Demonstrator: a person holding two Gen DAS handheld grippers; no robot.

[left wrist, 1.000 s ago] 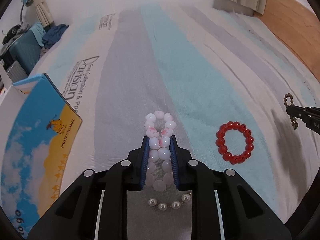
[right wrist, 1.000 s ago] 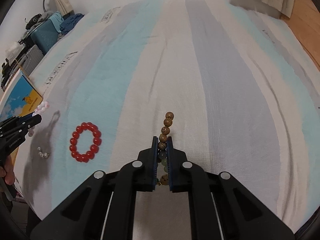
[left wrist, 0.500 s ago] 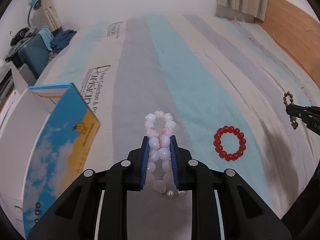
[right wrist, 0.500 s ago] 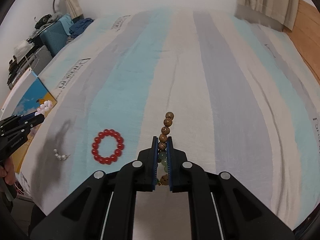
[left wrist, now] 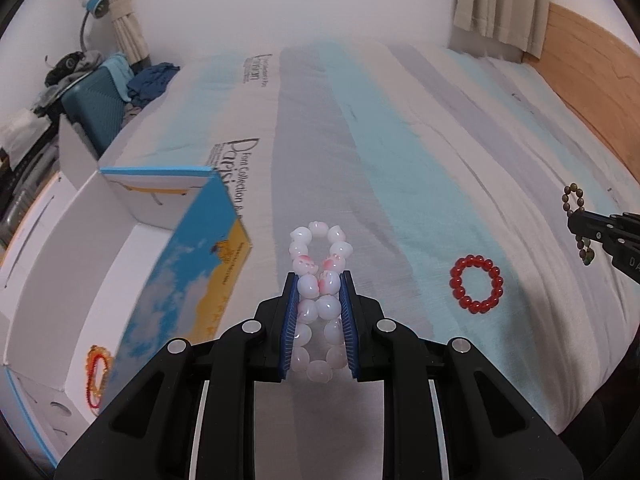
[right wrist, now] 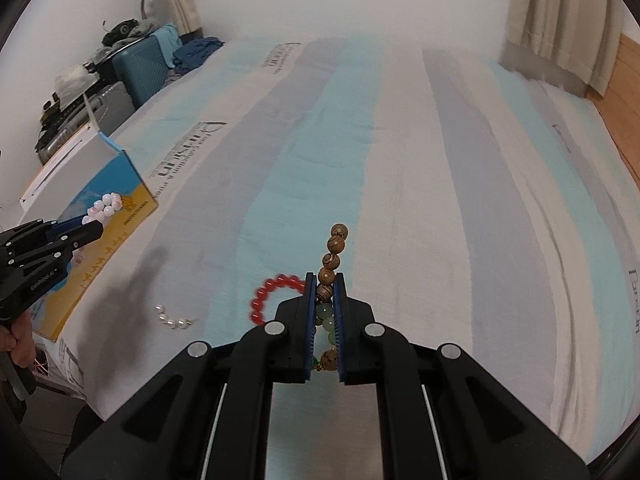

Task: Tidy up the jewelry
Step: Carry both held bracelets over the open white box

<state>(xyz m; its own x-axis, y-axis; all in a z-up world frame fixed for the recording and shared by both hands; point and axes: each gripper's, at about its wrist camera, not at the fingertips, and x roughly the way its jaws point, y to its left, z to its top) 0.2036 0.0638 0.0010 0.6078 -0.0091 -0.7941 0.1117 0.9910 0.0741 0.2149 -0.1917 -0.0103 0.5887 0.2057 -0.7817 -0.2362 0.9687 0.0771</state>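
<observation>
My left gripper (left wrist: 319,280) is shut on a white and pink bead bracelet (left wrist: 320,256), held above the striped bed next to an open white box (left wrist: 72,256) with a blue and yellow outer wall. An orange bead bracelet (left wrist: 97,376) lies inside that box. My right gripper (right wrist: 324,280) is shut on a brown wooden bead bracelet (right wrist: 332,258) with some green beads. A red bead bracelet (left wrist: 476,285) lies flat on the bed between the two grippers, and a short string of pearls (right wrist: 173,320) lies nearer the box.
The bed sheet (right wrist: 420,160) has blue, grey and cream stripes. A teal suitcase (left wrist: 100,108) with clothes on it and a lamp (left wrist: 96,6) stand beyond the bed's far left. A wooden headboard (left wrist: 592,80) runs along the right. A hand (right wrist: 16,340) holds the left gripper.
Both grippers have risen and drawn back from the bed with their bracelets. The left one has come nearer the box, whose inside now shows. The pearls have dropped out of its view.
</observation>
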